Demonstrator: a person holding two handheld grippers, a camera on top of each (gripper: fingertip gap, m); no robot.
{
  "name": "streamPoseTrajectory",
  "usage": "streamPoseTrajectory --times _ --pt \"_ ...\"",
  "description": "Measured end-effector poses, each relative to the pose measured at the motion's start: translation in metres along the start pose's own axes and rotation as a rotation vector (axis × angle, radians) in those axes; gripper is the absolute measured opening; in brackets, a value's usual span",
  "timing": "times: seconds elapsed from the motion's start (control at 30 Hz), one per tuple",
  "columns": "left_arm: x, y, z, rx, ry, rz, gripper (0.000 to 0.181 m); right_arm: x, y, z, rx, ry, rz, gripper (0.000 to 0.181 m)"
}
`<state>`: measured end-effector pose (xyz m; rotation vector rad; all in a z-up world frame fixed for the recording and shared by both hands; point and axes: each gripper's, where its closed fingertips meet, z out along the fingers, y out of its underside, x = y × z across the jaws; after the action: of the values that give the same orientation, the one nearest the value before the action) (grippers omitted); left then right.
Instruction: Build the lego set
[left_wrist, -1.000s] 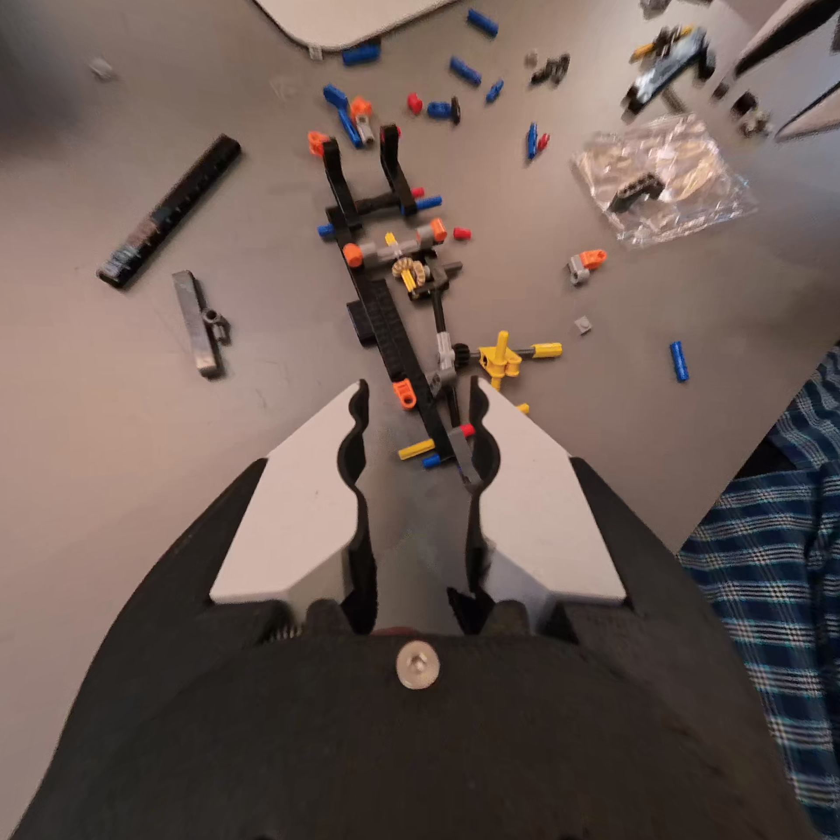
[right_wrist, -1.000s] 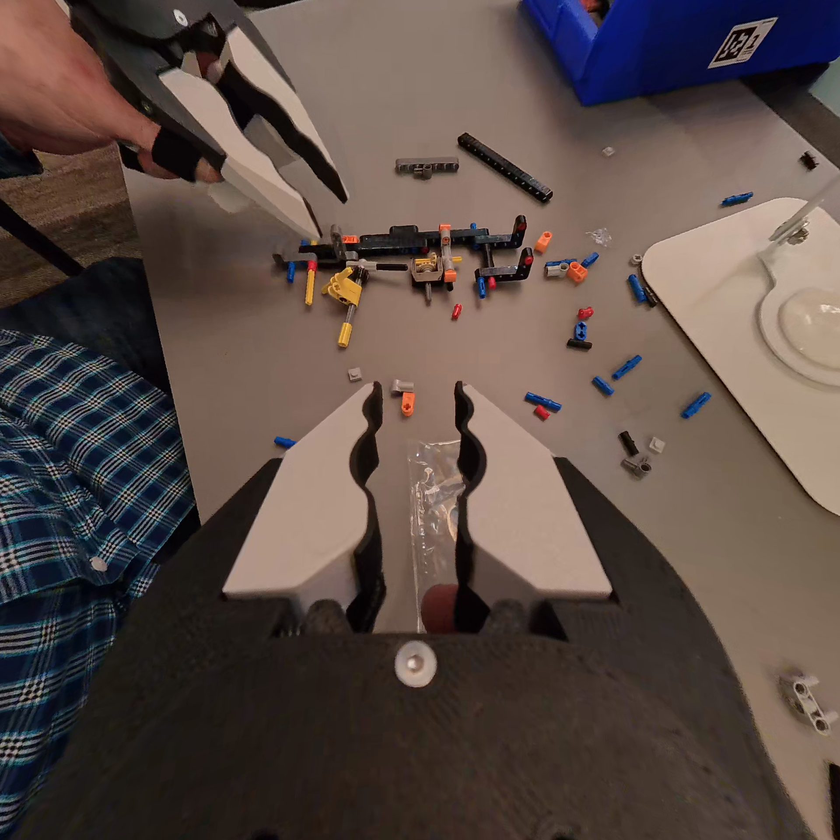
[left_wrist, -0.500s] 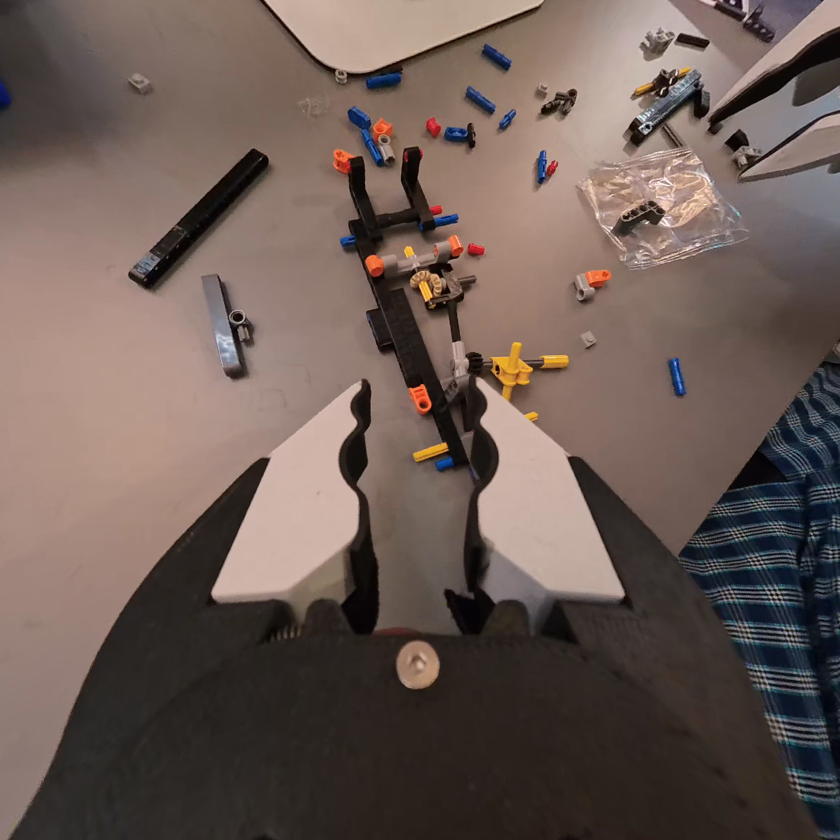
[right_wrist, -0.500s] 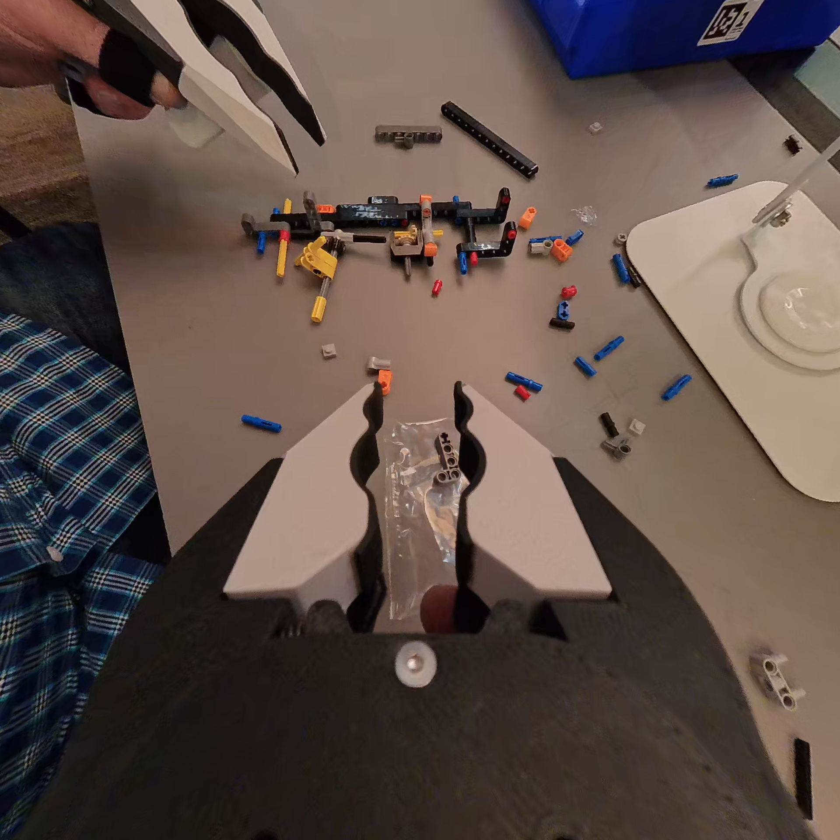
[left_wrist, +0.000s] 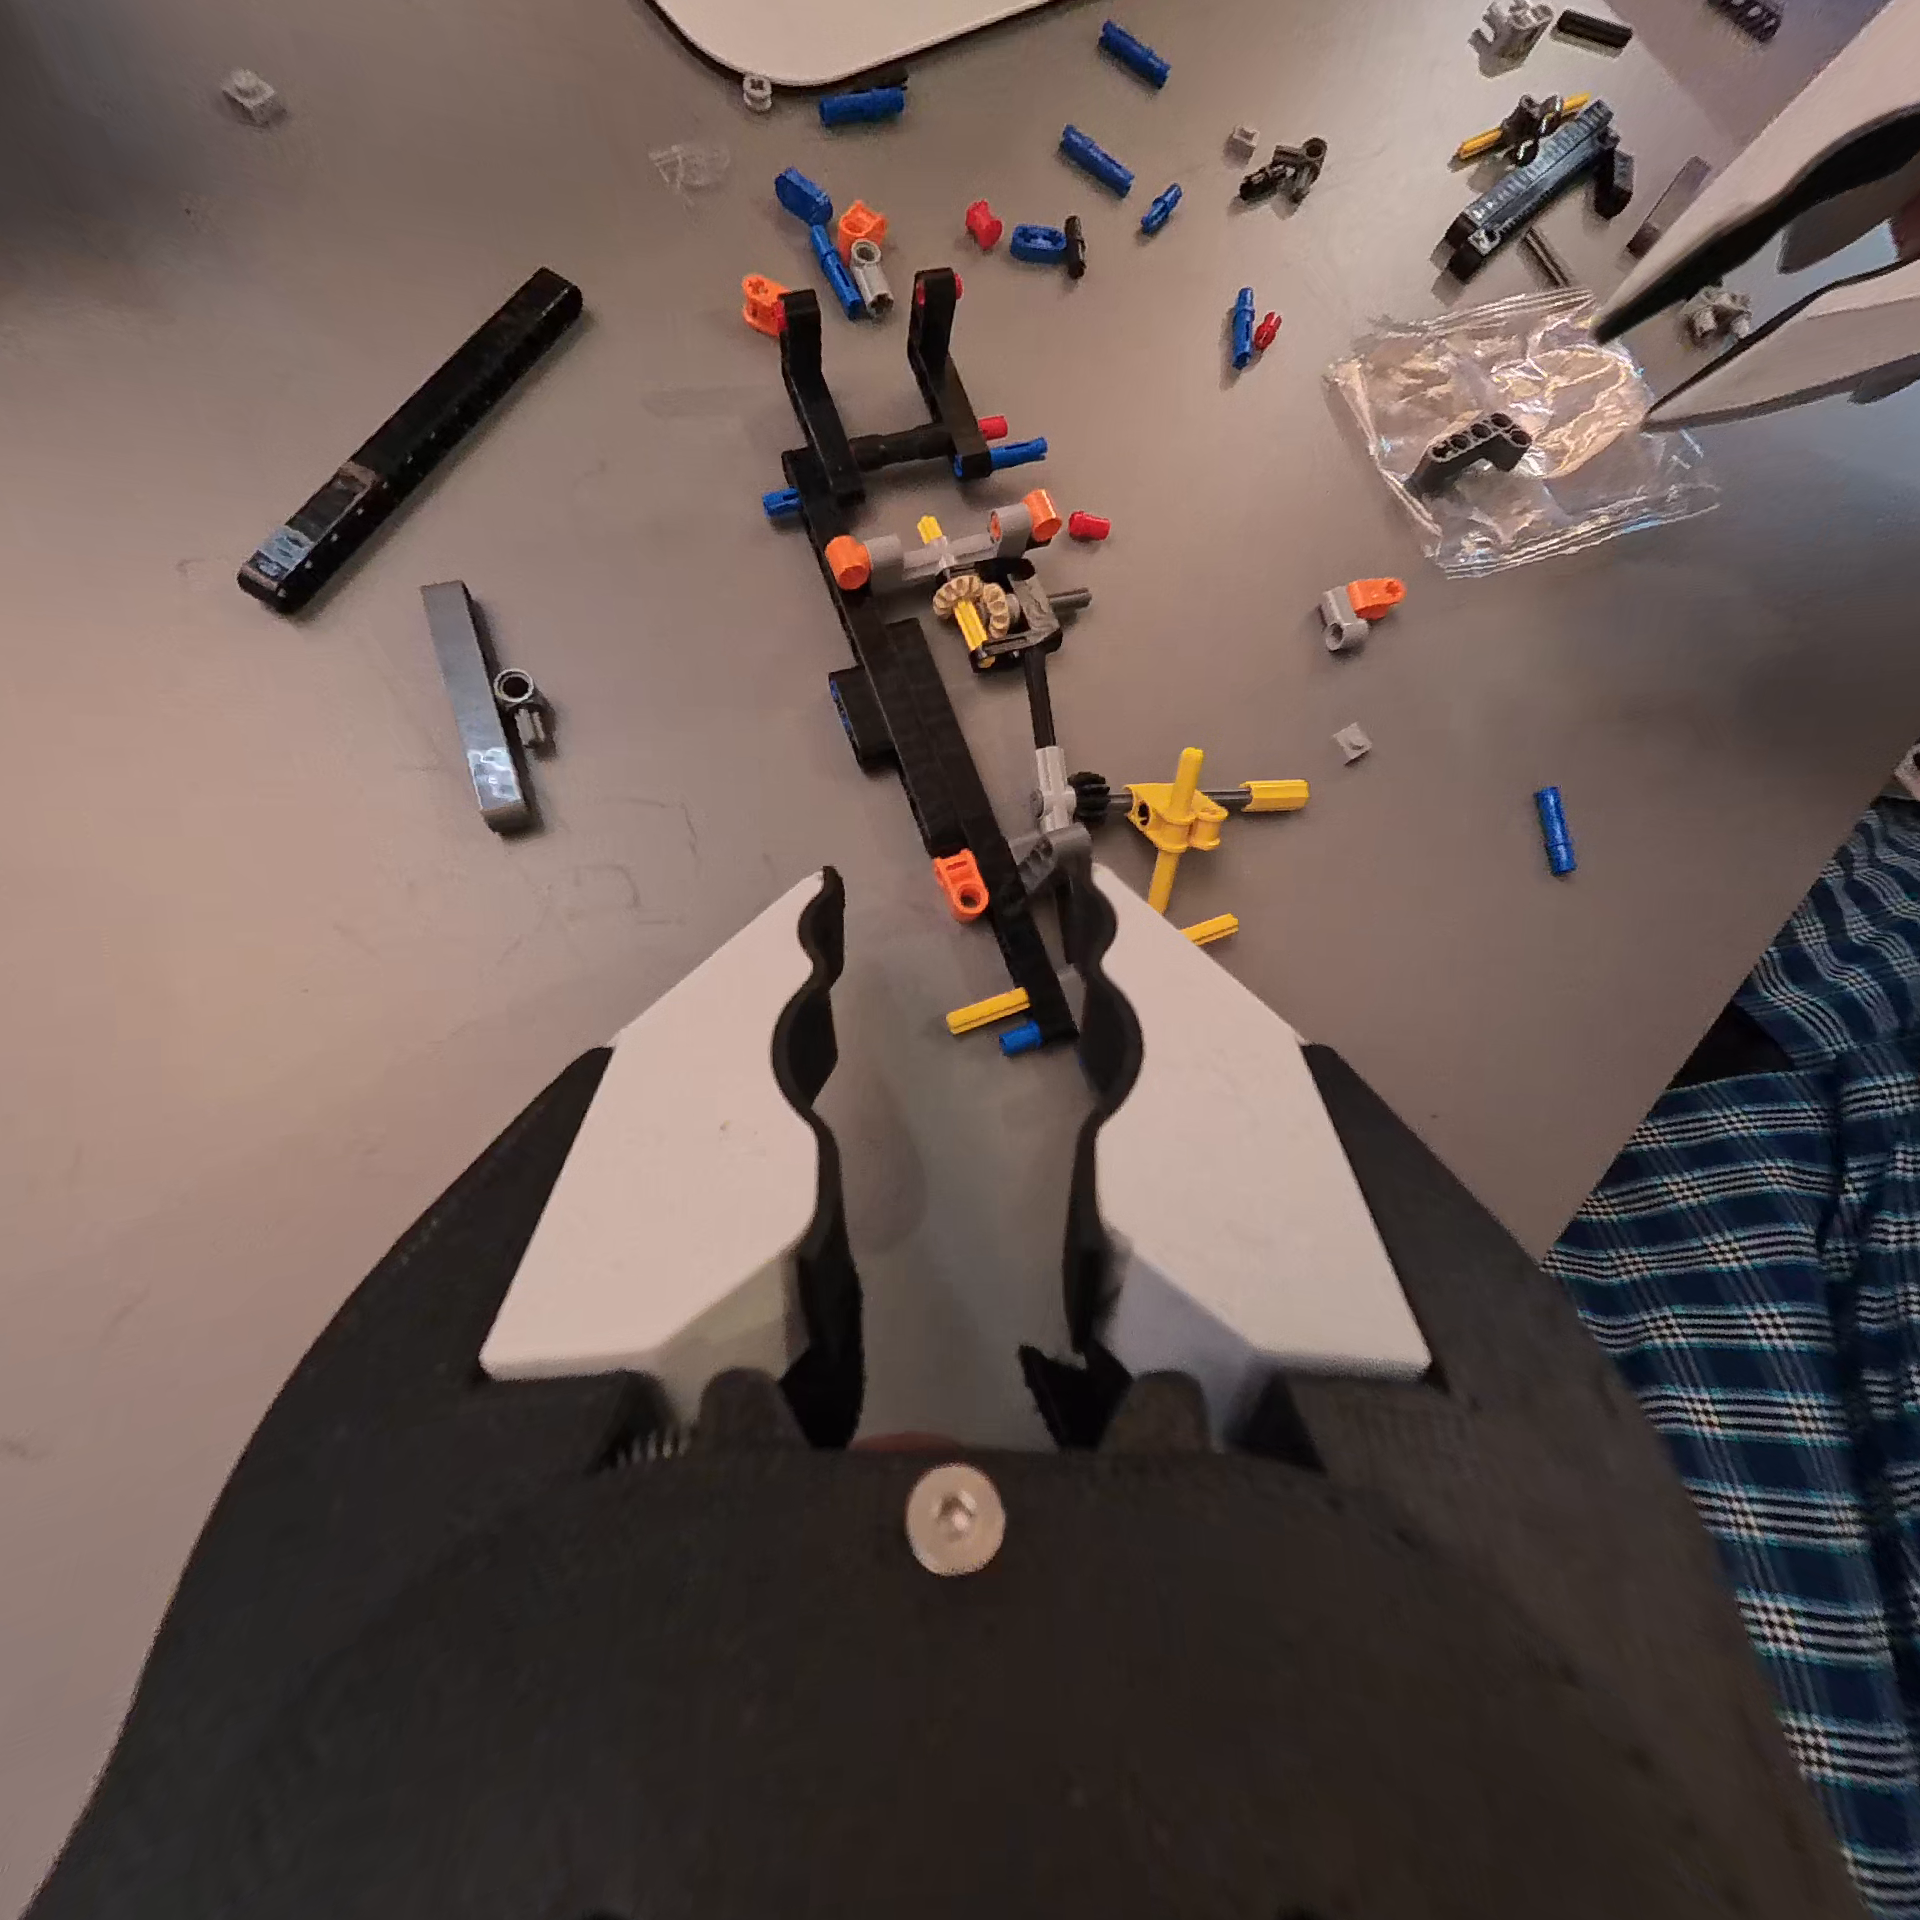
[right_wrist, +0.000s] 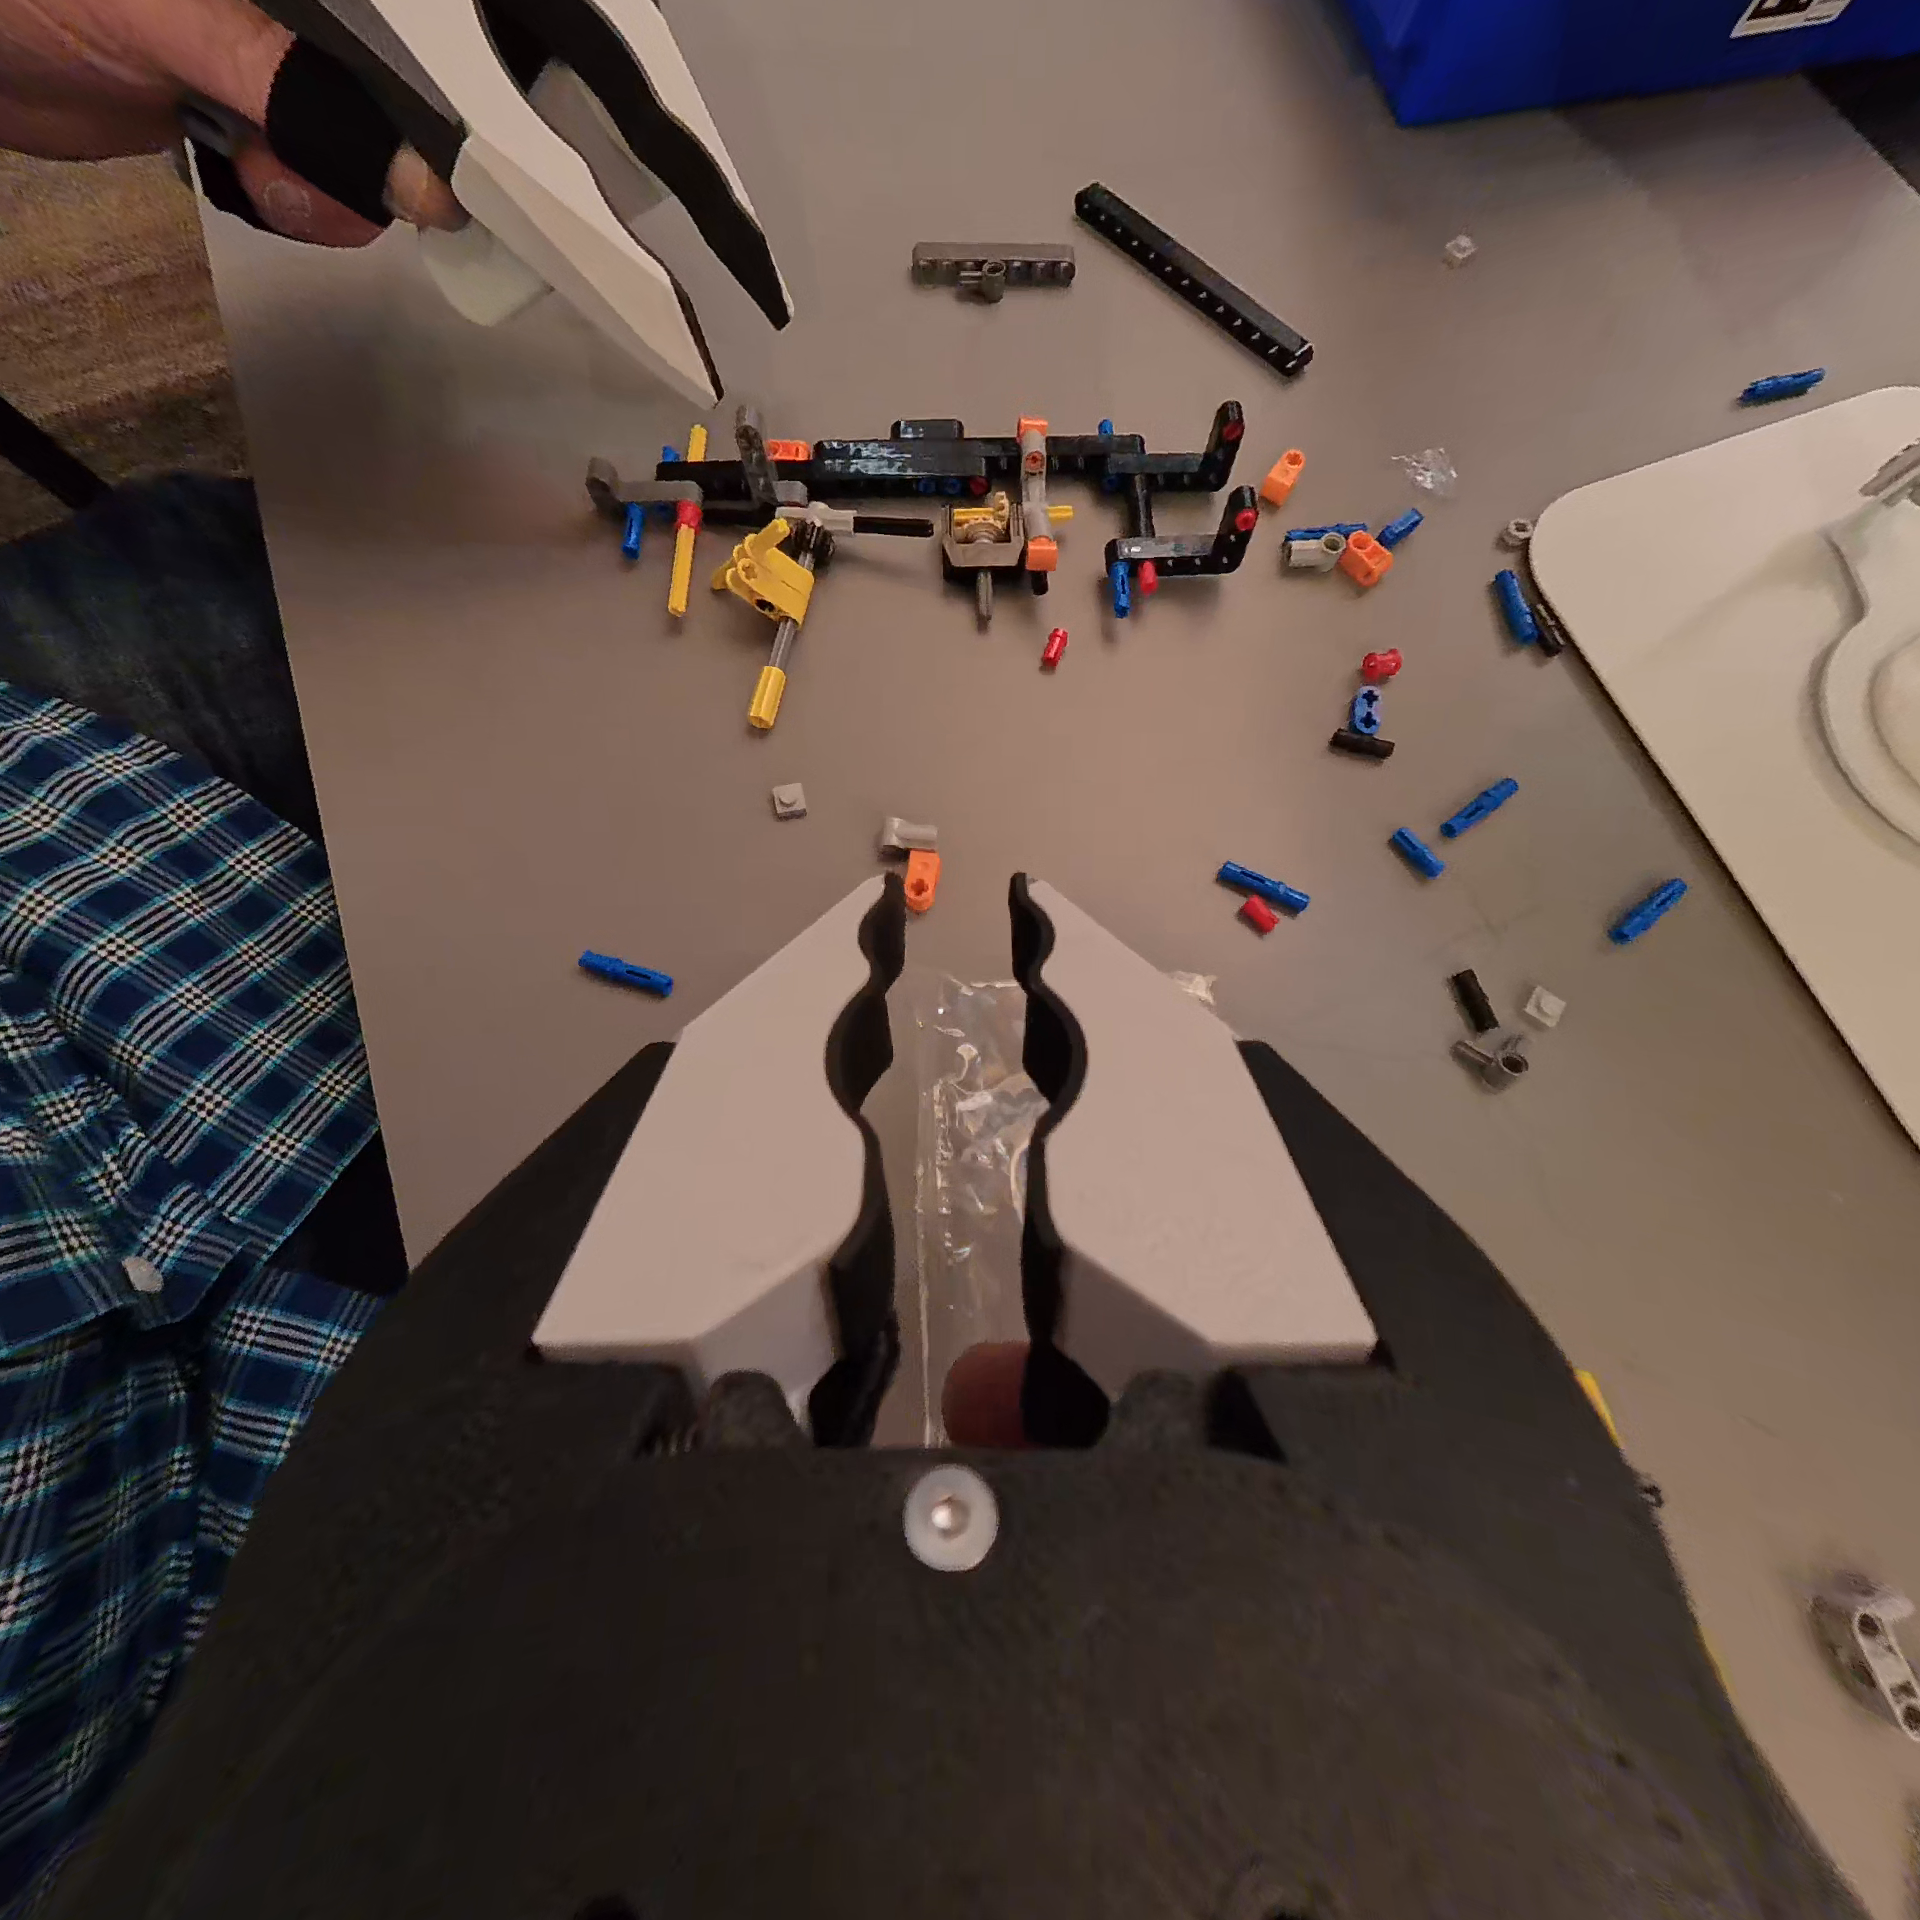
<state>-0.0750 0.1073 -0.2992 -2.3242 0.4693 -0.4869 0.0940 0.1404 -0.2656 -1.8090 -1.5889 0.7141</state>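
Observation:
The part-built lego chassis (left_wrist: 914, 717), a long black beam with yellow, orange and grey parts, lies on the grey table; it also shows in the right wrist view (right_wrist: 935, 457). My left gripper (left_wrist: 961, 883) is open and empty above the chassis's near end, whose tip lies by the right finger. It shows top left in the right wrist view (right_wrist: 748, 353). My right gripper (right_wrist: 953, 883) is open with a narrow gap, over a clear plastic bag (right_wrist: 966, 1091). In the left wrist view the bag (left_wrist: 1507, 436) holds a black angled piece, with the right gripper (left_wrist: 1626, 374) at its far corner.
A long black beam (left_wrist: 416, 436) and a grey beam (left_wrist: 478, 707) lie left of the chassis. Several loose blue, red and orange pins are scattered around. A white board (right_wrist: 1662, 623) and a blue bin (right_wrist: 1558, 62) lie at the right and far right. A plaid-clad person (left_wrist: 1766, 1247) sits at the table edge.
The right gripper's jaws have narrowed over the bag, and it has shifted a little over the bag. The left gripper has stayed over the chassis's end, still open.

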Motion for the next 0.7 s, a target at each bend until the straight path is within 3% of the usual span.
streamPoseTrajectory --times 0.17,0.37,0.7 --pt "0.001 -0.002 -0.001 0.007 0.017 -0.008 0.041 -0.006 -0.004 0.012 -0.011 -0.026 0.003 0.011" --pt "0.007 0.001 0.006 -0.011 0.041 -0.001 0.040 -0.013 -0.016 0.046 -0.052 -0.066 -0.034 0.014" --pt "0.006 0.001 0.009 -0.002 0.076 -0.016 0.039 0.008 -0.027 0.105 -0.136 -0.072 -0.086 0.016"
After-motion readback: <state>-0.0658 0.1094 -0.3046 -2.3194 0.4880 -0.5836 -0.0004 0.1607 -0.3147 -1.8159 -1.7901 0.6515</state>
